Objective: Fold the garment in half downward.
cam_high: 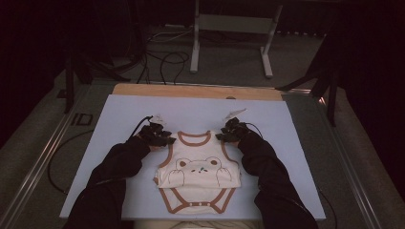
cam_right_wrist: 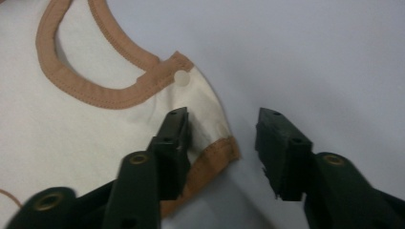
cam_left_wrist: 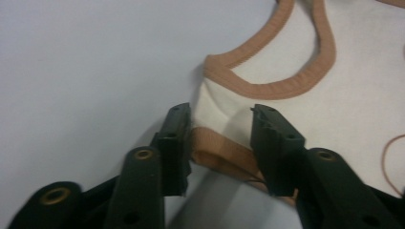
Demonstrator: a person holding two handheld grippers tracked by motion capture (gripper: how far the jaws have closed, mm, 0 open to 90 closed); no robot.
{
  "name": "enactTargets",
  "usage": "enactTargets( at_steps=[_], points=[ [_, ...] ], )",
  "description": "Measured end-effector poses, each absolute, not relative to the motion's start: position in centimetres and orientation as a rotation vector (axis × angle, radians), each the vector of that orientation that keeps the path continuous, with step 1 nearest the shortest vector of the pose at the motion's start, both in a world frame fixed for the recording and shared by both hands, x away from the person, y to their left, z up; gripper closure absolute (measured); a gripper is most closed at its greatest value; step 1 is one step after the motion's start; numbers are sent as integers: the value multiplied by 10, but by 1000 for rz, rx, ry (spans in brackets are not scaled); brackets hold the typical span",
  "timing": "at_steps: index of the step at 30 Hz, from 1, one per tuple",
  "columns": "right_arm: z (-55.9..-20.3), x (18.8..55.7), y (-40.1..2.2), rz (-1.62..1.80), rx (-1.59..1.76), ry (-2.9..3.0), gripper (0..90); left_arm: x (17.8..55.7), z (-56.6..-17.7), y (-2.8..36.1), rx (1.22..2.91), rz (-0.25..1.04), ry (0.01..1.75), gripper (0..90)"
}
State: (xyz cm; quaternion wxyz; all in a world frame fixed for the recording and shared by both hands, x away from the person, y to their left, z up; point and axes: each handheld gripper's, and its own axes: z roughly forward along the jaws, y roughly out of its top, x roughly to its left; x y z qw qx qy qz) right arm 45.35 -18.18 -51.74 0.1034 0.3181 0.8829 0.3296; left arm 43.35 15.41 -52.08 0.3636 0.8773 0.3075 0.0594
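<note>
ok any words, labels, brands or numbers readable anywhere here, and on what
None: no readable text in any view.
The baby bodysuit bears only a bear-face drawing, no letters.
The white snap on its shoulder strap is blank.
The lavender mat carries no print.

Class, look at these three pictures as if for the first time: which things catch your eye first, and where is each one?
A cream baby bodysuit with brown trim and a bear face lies flat on the pale blue mat, near its front edge. The left gripper and right gripper sit at its two shoulder straps, jaws straddling the shoulder edges. Black sleeves reach in from below.
</note>
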Motion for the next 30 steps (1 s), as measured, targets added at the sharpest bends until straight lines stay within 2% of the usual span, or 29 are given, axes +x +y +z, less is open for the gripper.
enactTargets(
  at_steps=[1, 2, 13, 17, 19, 26, 30],
  points=[
    [-517, 453, -182, 972, 939, 2605, 613, 434, -520, 153, 2259, 148, 799, 610],
    [-517, 452, -180, 964, 930, 2609, 665, 435, -520, 153, 2265, 143, 803, 629],
    [-515, 450, -177, 950, 947, 2623, 786, 434, -518, 149, 2287, 152, 821, 699],
    [-514, 449, -174, 933, 951, 2627, 806, 434, -518, 148, 2285, 160, 827, 762],
    [-514, 449, -174, 930, 947, 2629, 811, 434, -518, 148, 2284, 146, 819, 861],
    [-514, 449, -174, 943, 941, 2629, 816, 434, -519, 147, 2277, 123, 811, 883],
    [-513, 448, -175, 952, 941, 2625, 817, 434, -516, 145, 2287, 163, 817, 888]
  ],
)
